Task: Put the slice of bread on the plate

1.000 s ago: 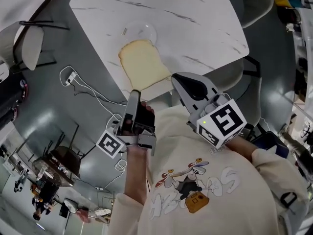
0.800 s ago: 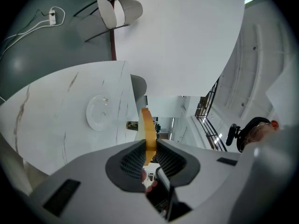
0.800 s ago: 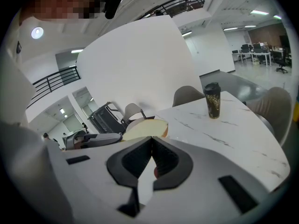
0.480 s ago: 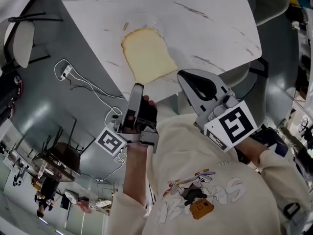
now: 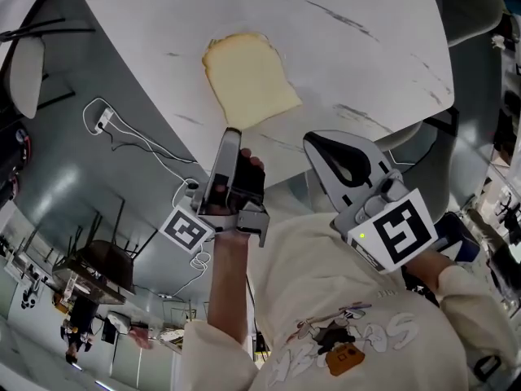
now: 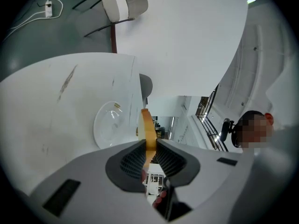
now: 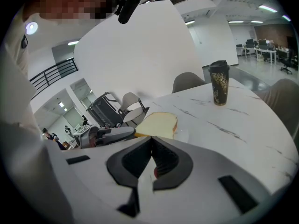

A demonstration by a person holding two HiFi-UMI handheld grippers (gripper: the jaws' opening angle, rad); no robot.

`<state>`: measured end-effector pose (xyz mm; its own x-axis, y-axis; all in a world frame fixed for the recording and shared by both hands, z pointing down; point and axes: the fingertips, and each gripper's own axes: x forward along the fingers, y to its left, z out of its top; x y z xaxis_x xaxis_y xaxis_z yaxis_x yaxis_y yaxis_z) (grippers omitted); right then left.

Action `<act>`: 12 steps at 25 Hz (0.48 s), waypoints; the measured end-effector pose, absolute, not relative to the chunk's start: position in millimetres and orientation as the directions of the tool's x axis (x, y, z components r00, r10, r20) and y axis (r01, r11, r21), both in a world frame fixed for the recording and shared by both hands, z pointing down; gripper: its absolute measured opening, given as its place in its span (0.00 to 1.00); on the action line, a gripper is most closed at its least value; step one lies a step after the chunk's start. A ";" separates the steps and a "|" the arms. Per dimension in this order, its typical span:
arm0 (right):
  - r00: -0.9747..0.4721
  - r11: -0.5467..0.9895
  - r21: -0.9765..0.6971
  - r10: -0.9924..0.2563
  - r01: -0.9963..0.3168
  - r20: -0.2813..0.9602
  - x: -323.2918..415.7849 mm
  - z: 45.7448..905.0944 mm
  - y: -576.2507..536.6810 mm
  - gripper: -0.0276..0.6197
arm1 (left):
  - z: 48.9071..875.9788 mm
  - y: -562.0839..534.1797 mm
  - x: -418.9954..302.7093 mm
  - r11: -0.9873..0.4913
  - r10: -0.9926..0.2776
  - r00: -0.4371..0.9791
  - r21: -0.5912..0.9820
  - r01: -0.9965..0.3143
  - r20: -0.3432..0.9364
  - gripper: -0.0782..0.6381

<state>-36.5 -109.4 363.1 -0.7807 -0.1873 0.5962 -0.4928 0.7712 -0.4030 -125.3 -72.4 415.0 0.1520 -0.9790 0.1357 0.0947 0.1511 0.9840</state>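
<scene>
The left gripper (image 5: 230, 134) has its fingers (image 6: 133, 157) closed on the near edge of the slice of bread (image 5: 248, 80), nipping it between the ribbed pads. The slice is held out flat over the clear plate (image 6: 110, 125), close above it, and covers it in the head view. The right gripper (image 5: 313, 141) hangs beside the left one, on the near side of the plate, its fingers (image 7: 138, 160) pressed together with nothing between them. Beyond the plate a dark lidded cup (image 7: 218, 83) stands on the white marbled bench (image 5: 366, 47).
</scene>
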 end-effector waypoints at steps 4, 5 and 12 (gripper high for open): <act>-0.766 0.747 -0.424 -0.172 -0.511 0.620 -36.8 378.8 -106.9 0.05 | 433.9 -79.0 -132.1 0.167 -0.977 0.153 0.980 0.111 0.149 0.22; -0.762 0.743 -0.428 -0.169 -0.515 0.625 -37.1 382.0 -107.3 0.05 | 437.5 -80.9 -132.9 0.169 -0.977 0.155 0.979 0.114 0.150 0.22; -0.748 0.714 -0.450 -0.156 -0.537 0.645 -42.2 398.7 -106.0 0.05 | 464.6 -86.4 -135.4 0.235 -0.961 0.171 0.966 0.103 0.216 0.22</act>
<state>-42.2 -106.0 398.7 -0.7484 -0.1558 0.6447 -0.5365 0.7137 -0.4504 -135.4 -86.4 464.6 0.1710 -0.9613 0.2158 0.1033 0.2353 0.9664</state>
